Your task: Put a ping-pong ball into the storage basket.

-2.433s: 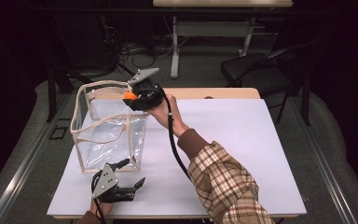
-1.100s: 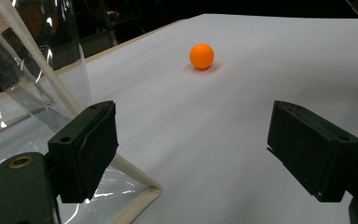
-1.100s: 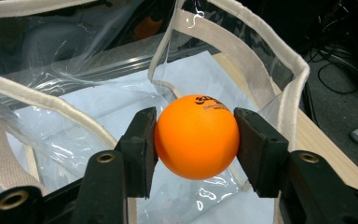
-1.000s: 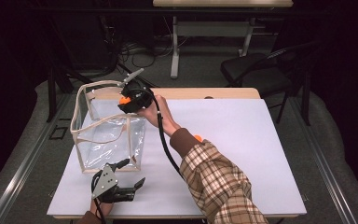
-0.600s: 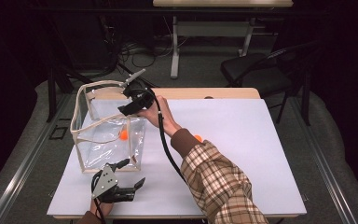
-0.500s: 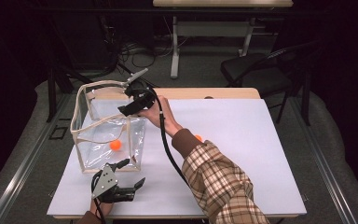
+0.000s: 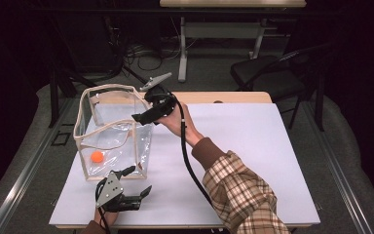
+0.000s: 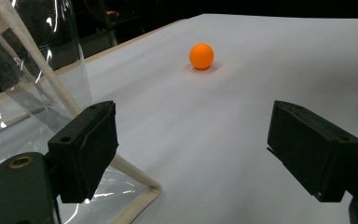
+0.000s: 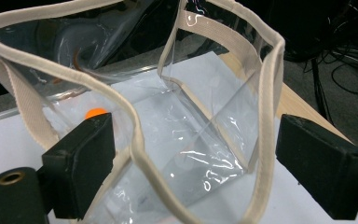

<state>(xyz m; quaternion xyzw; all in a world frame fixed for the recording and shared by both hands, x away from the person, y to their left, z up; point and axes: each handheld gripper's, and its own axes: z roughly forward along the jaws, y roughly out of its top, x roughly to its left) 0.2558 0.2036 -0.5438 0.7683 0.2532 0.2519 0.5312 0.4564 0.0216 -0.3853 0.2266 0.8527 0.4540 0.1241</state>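
Observation:
A clear plastic bag with cream trim (image 7: 108,127) stands open on the left of the white table (image 7: 272,156). On its bottom lies an orange ball (image 7: 97,156), seen through the wall. My right gripper (image 7: 143,114) hangs over the bag's right rim, open and holding nothing. In the right gripper view it (image 9: 191,154) looks down into the bag (image 9: 214,116), with the ball (image 9: 95,112) low at the left. My left gripper (image 7: 139,179) rests open on the table in front of the bag. A second orange ball (image 8: 201,56) lies on the table beyond its jaws (image 8: 191,140).
The bag's near corner (image 8: 135,191) lies close beside my left gripper's left jaw. A dark chair (image 7: 268,73) and desk legs (image 7: 182,53) stand behind the table, with cables on the floor. White surface spreads to the right of the plaid sleeve (image 7: 238,195).
My right gripper held an orange ball over the bag, then opened. The ball fell and now lies on the bag's bottom. The left gripper has stayed put.

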